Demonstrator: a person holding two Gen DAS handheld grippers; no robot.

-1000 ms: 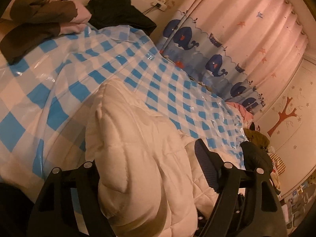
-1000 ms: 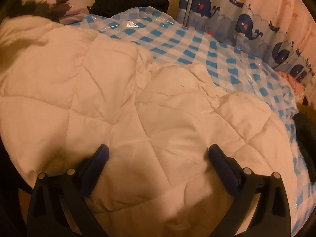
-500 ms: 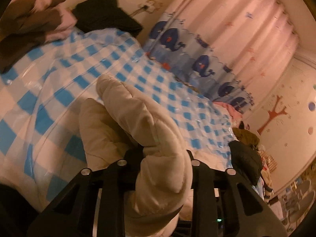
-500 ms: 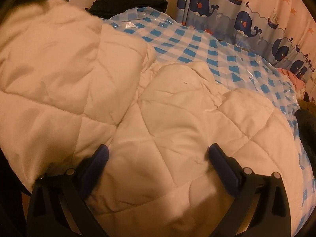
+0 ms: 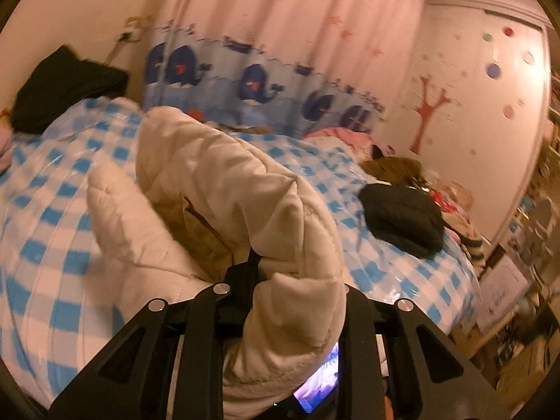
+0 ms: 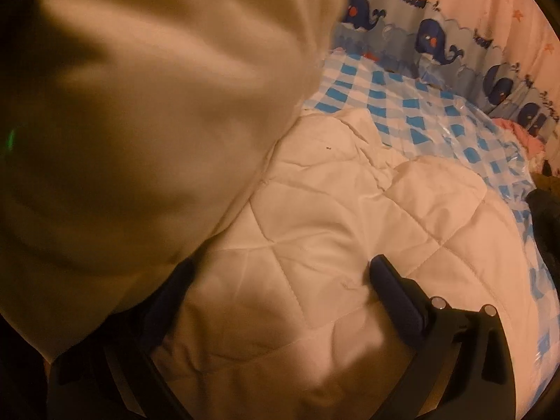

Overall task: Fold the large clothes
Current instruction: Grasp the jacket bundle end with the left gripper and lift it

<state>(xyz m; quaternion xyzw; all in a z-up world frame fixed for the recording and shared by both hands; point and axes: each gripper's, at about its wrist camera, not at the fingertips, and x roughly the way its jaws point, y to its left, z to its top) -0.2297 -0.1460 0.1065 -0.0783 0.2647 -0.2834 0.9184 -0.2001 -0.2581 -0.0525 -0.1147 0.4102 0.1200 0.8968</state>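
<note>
A white quilted puffy jacket [image 5: 224, 189] lies on a bed covered in blue-and-white checked plastic sheet [image 5: 49, 210]. My left gripper [image 5: 297, 280] is shut on a thick fold of the jacket and holds it raised above the bed. In the right wrist view the jacket body [image 6: 332, 238] lies flat, and the lifted part [image 6: 140, 105] hangs blurred over the left half. My right gripper [image 6: 280, 273] is open and rests over the flat jacket body, holding nothing.
A black garment [image 5: 402, 220] lies at the bed's right edge, with brown and pink clothes [image 5: 392, 164] behind it. Another dark garment [image 5: 66, 84] lies at the far left by the wall. A whale-print curtain [image 5: 266, 80] hangs behind the bed.
My left gripper closed on the jacket fold, lifted it and swung it right. The lifted part now covers the left half of the right wrist view. The right gripper stayed open.
</note>
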